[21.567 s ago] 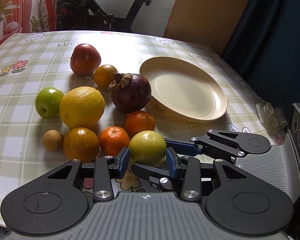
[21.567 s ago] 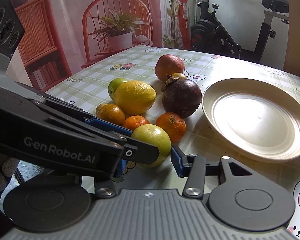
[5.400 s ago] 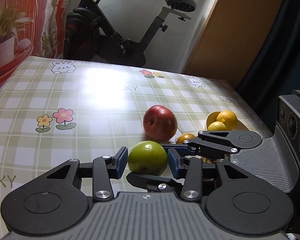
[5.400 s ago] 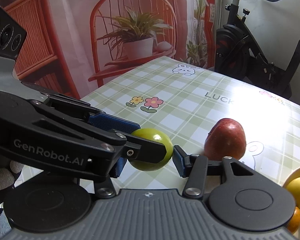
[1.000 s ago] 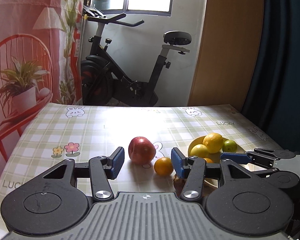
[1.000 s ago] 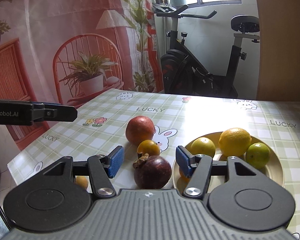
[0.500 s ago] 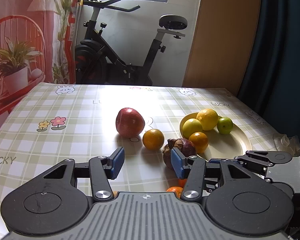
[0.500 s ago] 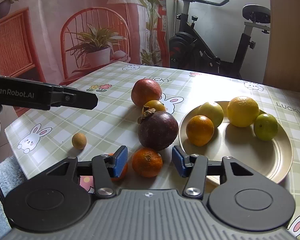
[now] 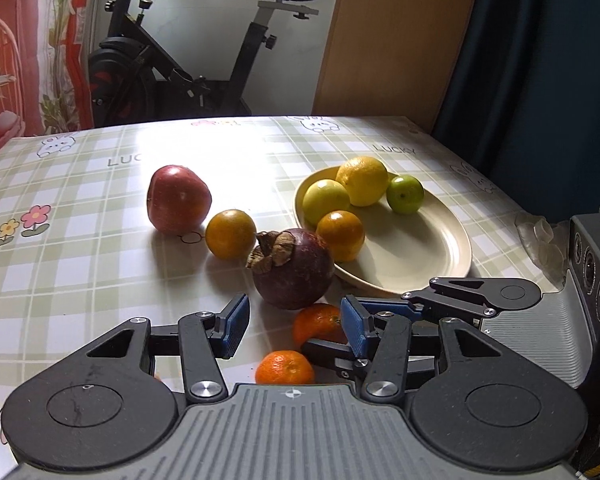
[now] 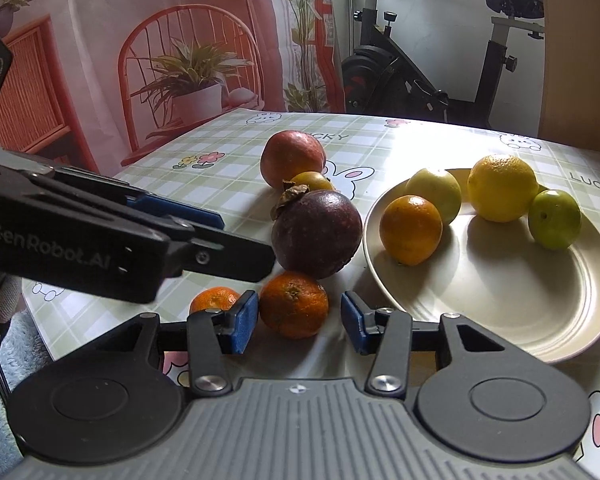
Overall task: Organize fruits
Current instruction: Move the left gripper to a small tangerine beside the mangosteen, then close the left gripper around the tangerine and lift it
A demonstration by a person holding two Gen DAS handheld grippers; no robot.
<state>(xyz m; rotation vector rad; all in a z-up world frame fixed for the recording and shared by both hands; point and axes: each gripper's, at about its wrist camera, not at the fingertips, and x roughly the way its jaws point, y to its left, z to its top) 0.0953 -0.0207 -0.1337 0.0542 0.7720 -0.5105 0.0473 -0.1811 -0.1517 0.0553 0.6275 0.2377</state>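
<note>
Open left tool (image 9: 292, 326) over tangerines (image 9: 285, 367)

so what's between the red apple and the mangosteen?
A small orange sits between the red apple and the mangosteen, clearest in the left wrist view.

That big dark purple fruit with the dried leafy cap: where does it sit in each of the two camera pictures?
Left wrist view: the purple fruit sits at centre, just beyond the open left tool.
Right wrist view: the purple fruit sits at centre, beyond the open right tool and an orange.
Shared landmark: the cream plate, immediately to its right in both.
</note>
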